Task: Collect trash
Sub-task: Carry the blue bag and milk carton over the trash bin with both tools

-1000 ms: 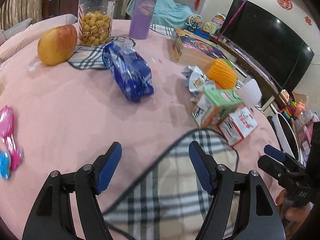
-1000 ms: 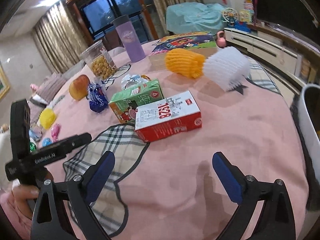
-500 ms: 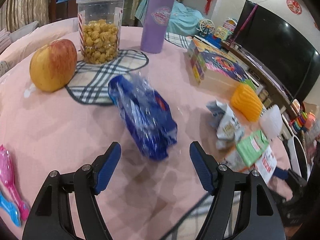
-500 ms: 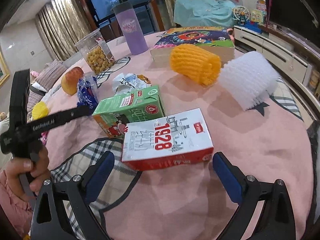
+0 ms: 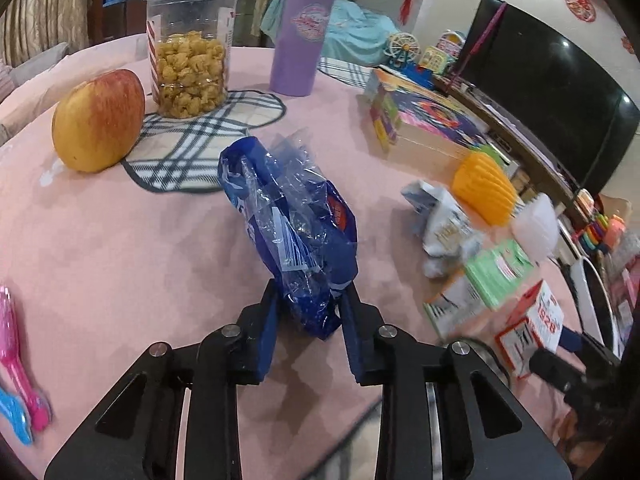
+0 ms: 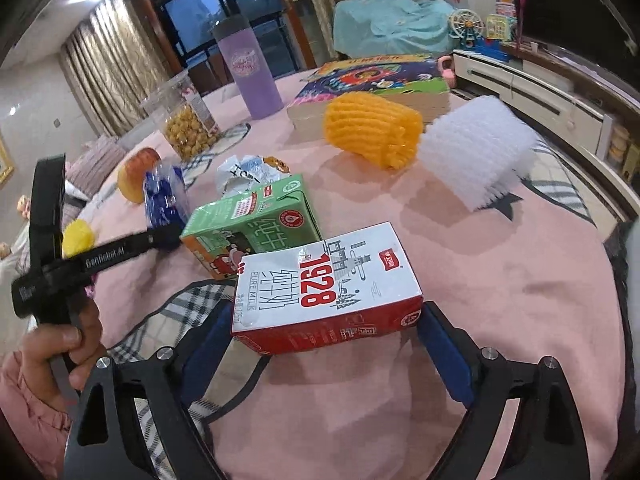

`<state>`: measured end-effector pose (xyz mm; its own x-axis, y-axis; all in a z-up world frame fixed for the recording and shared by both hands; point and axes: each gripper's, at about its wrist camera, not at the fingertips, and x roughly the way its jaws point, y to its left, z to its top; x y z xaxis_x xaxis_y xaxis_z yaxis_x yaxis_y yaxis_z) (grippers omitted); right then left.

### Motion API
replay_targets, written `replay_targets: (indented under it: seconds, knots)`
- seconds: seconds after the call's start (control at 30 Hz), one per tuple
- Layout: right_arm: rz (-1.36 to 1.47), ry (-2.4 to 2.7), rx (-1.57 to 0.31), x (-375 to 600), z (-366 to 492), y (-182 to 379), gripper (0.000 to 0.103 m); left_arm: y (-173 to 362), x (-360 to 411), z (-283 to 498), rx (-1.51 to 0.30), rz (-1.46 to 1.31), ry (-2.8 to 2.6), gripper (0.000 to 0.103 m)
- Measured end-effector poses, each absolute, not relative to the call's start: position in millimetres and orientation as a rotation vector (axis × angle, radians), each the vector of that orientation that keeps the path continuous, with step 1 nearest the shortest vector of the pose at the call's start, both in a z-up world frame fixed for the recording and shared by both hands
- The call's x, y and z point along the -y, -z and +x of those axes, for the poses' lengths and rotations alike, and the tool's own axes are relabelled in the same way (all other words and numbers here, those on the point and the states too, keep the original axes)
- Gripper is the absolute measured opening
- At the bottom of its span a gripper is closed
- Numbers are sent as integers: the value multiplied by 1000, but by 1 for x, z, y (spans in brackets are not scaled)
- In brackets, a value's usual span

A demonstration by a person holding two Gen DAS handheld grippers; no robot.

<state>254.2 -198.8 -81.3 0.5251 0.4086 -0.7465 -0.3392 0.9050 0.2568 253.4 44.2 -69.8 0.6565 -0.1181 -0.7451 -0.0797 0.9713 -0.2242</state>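
Observation:
My left gripper (image 5: 310, 316) is shut on the near end of a crumpled blue plastic wrapper (image 5: 292, 228) lying on the pink tablecloth. My right gripper (image 6: 326, 330) has closed around the red and white 1928 milk carton (image 6: 324, 284), one pad at each end of it. A green milk carton (image 6: 256, 224) lies just behind it, with a crumpled white wrapper (image 6: 248, 170) further back. An orange foam net (image 6: 374, 134) and a white foam net (image 6: 478, 156) lie to the right. The left gripper also shows in the right wrist view (image 6: 160, 236).
A red-yellow apple (image 5: 98, 120), a snack jar (image 5: 188, 50), a purple tumbler (image 5: 304, 28) and a boxed puzzle (image 5: 420, 120) stand at the back. Pink and blue toys (image 5: 16, 372) lie at the left edge. A white bin rim (image 5: 596, 300) shows beyond the table's right edge.
My left gripper moved forward and shut on the blue wrapper. My right gripper advanced and closed in around the 1928 carton.

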Motion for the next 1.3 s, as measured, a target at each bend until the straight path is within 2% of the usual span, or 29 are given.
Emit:
replay_targets:
  seconds: [0.47, 1.3]
  knots:
    - [180, -386, -853, 236, 210, 61, 92, 65, 2, 188, -861, -238, 154, 27]
    - [298, -242, -777, 321, 156, 44, 92, 50, 122, 164, -883, -107, 391, 27]
